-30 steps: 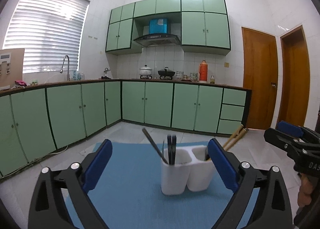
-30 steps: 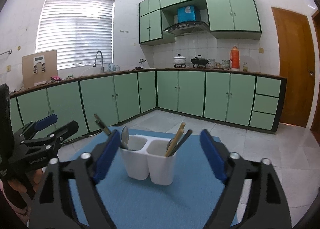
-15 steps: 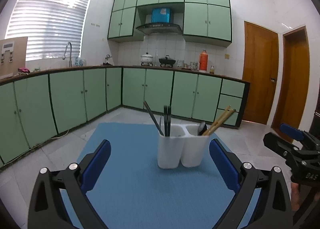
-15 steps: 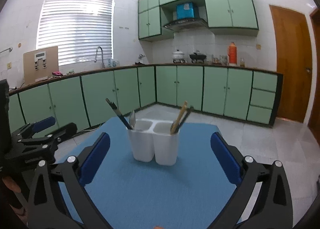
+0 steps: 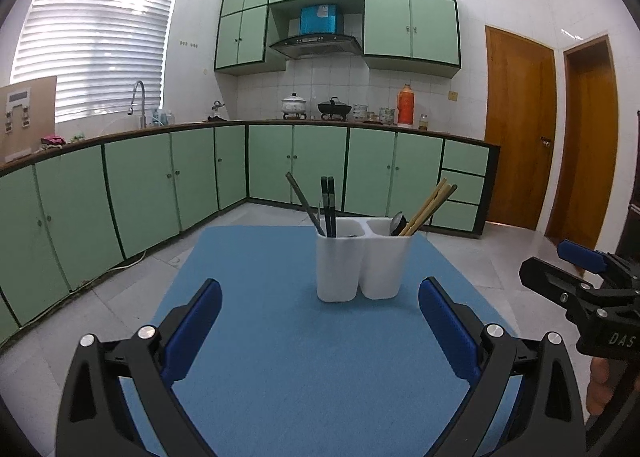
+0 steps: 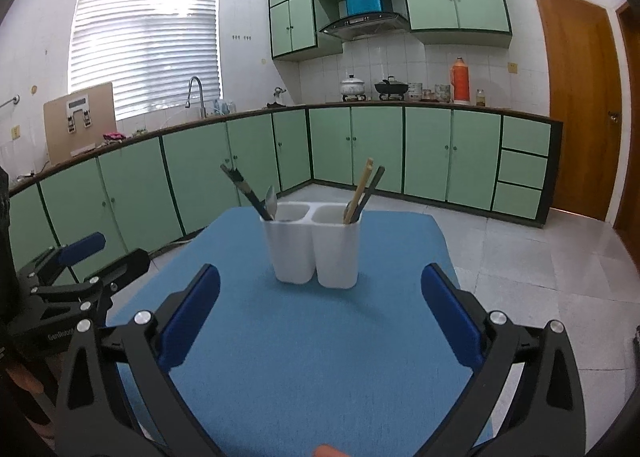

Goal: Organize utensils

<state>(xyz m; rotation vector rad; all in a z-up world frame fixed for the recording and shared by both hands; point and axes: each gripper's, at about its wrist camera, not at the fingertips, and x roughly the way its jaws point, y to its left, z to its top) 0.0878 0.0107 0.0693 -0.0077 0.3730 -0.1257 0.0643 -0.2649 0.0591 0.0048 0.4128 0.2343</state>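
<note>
You have drawn both tools back from the white two-cup holder [image 5: 362, 261]; it now sits well ahead of them, near the middle of the blue mat [image 5: 280, 337] on the bench. Your right tool [image 6: 320, 317] has just been opening and stands wide, nothing between its jaws; your left tool [image 5: 320, 321] is wide and empty too. That suggests the sorting is finished. Dark chopsticks [image 5: 329, 205] and a spoon stand in the left cup, wooden chopsticks [image 5: 430, 207] and another spoon in the right.
</note>
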